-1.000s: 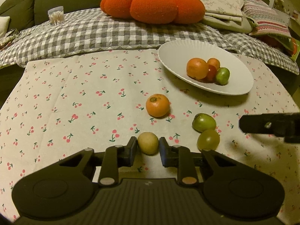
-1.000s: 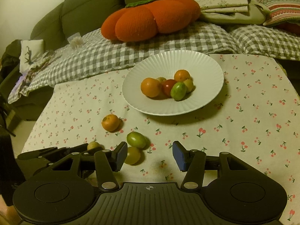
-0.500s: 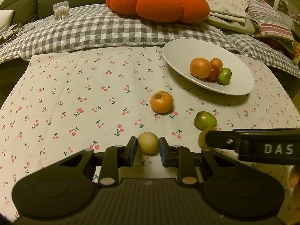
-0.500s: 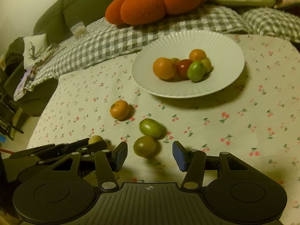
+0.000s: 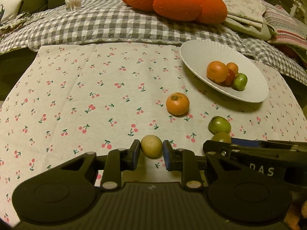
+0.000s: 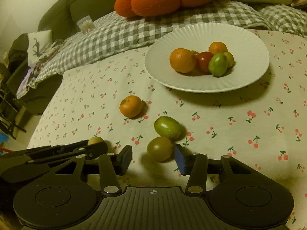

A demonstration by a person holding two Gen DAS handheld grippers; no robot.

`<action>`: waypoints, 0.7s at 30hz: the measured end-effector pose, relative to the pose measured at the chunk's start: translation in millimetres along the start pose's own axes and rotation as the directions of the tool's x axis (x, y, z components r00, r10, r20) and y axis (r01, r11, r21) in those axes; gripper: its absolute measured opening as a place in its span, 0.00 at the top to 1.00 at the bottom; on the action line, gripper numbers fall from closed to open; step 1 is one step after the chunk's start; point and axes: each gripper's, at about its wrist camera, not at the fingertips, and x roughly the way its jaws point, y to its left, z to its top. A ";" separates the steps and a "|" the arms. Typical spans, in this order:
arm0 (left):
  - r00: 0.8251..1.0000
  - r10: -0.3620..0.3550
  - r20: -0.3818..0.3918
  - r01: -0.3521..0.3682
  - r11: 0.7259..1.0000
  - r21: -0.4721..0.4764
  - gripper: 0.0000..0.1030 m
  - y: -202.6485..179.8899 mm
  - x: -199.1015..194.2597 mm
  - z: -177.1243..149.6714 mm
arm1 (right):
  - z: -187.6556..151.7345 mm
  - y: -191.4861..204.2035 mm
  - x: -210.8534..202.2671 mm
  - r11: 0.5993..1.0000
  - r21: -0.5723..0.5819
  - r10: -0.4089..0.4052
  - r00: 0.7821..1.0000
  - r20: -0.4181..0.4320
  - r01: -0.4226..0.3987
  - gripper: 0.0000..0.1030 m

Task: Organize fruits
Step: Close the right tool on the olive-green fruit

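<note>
My left gripper [image 5: 151, 154] is shut on a small yellow fruit [image 5: 151, 146], which also shows in the right wrist view [image 6: 95, 140]. My right gripper [image 6: 153, 158] is open, its jaws on either side of a brownish-green tomato [image 6: 160, 148] that lies on the cherry-print cloth. The same tomato is half hidden in the left wrist view [image 5: 221, 137]. A green fruit [image 6: 167, 127] lies just beyond it and an orange [image 6: 131, 106] further left. A white plate [image 6: 247, 38] holds several fruits.
An orange pumpkin cushion [image 5: 174, 1] and a grey checked blanket [image 5: 107, 25] lie beyond the cloth. Folded fabrics [image 5: 247, 17] lie at the back right. The table edge drops off at the left in the right wrist view [image 6: 38, 126].
My right gripper has moved forward and down so its open jaws now bracket the brownish-green tomato. My left gripper keeps its hold on the yellow fruit and has lifted slightly.
</note>
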 end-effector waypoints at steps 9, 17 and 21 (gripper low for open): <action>1.000 -0.005 0.006 0.005 1.000 -0.022 0.77 3.9 -2.5 2.1 | -1.7 8.4 0.6 0.999 -0.045 -0.026 1.000 0.001 0.026 0.75; 1.000 -0.012 0.015 0.013 0.999 -0.044 0.77 7.5 -5.0 4.8 | 3.0 6.4 -6.3 0.999 -0.032 -0.026 1.000 0.014 0.026 0.75; 0.999 -0.021 0.026 0.023 0.998 -0.061 0.77 10.9 -8.5 7.1 | 6.3 3.6 -14.3 1.000 -0.012 -0.006 1.000 0.023 0.006 0.75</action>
